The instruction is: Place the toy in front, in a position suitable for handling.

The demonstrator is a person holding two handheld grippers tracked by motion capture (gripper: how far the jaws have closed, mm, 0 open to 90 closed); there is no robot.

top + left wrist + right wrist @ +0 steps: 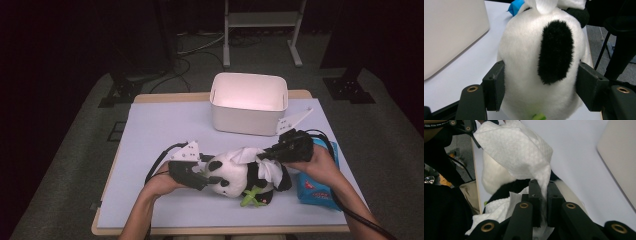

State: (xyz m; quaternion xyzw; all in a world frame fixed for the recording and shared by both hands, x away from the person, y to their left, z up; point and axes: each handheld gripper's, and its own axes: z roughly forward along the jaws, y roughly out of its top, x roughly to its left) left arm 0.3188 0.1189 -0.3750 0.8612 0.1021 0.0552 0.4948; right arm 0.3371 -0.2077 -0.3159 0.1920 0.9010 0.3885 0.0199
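Lying on its side at lower centre of the high view, on the pale bench (165,125): a black-and-white panda plush (235,175), a green bit at its underside toward the bottom edge. Clamped on the panda's head end from the left, the left claw (207,177), its two dark pads pressing into the white fur on either side, as seen low in the left gripper view, where the panda plush (524,62) bulges between the pads (495,85) and a black patch sits right of centre. Pinched tight on a white wipe (255,157) at centre right of the high view, the right claw (267,154), the sheet draped over the panda's back. In the right gripper view, the jaws nearly meeting at lower centre with the wipe (516,152) caught between them, the sheet rising toward the upper left and more of it crumpled at lower left. Behind, at upper centre of the high view, a white bin (248,102) standing upright. At right, under the right forearm, a blue packet (317,182) flat on the bench, just beside the panda.
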